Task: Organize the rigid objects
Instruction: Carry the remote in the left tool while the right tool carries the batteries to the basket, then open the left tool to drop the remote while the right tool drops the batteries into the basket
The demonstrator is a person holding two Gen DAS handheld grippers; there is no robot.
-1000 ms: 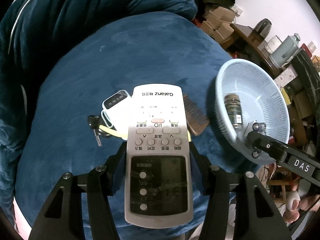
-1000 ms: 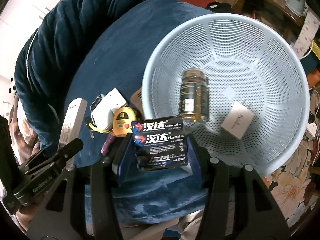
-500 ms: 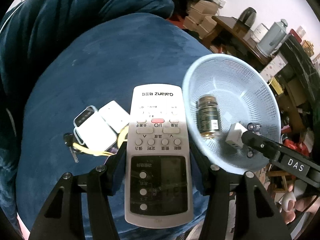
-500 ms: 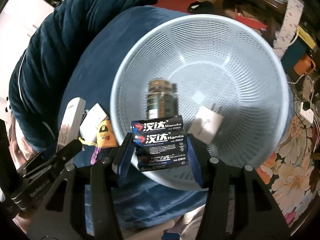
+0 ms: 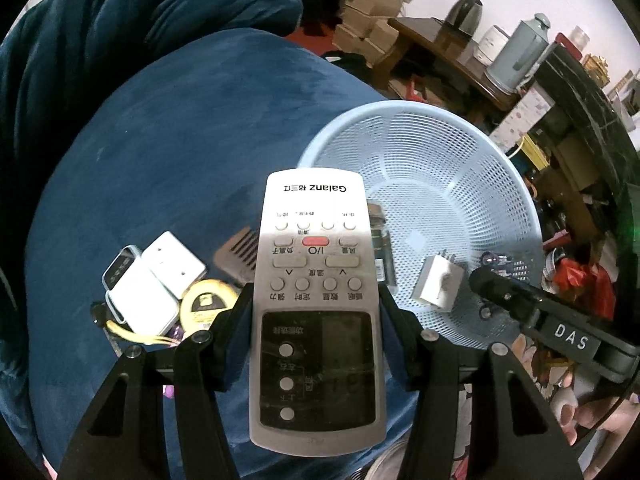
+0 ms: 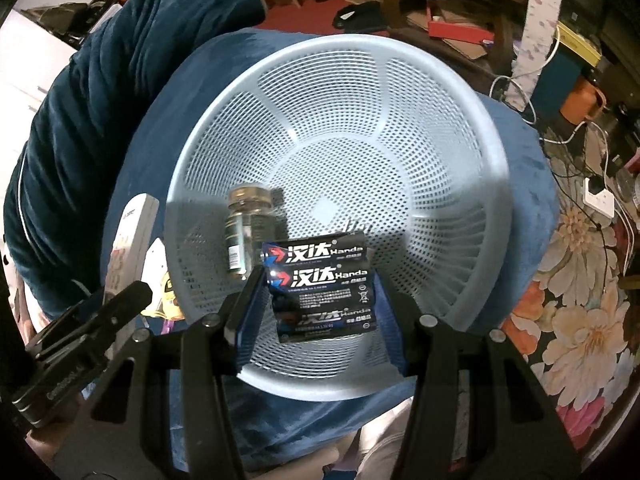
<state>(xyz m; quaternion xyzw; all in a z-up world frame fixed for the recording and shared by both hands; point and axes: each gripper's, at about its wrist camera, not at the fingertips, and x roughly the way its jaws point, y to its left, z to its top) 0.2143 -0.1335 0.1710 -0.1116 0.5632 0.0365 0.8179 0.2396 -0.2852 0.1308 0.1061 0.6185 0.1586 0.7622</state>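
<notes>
The left hand-held gripper (image 5: 316, 300) was clamped on the sides of a remote control (image 5: 316, 304), fingers level and pointing forward. The right hand-held gripper (image 6: 322, 296) pinched a battery pack (image 6: 322, 286) between its blue pads (image 6: 250, 312), held out low beside the left one.

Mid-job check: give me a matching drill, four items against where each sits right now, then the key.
Items:
1. remote
2. batteries
3. jar
4. tape measure

Places:
A. lying in the basket
B. in the right tongs
C. on the blue cushion
D. in the left tongs

Pairs: 1-D, 2-B, 3-A, 4-C
</notes>
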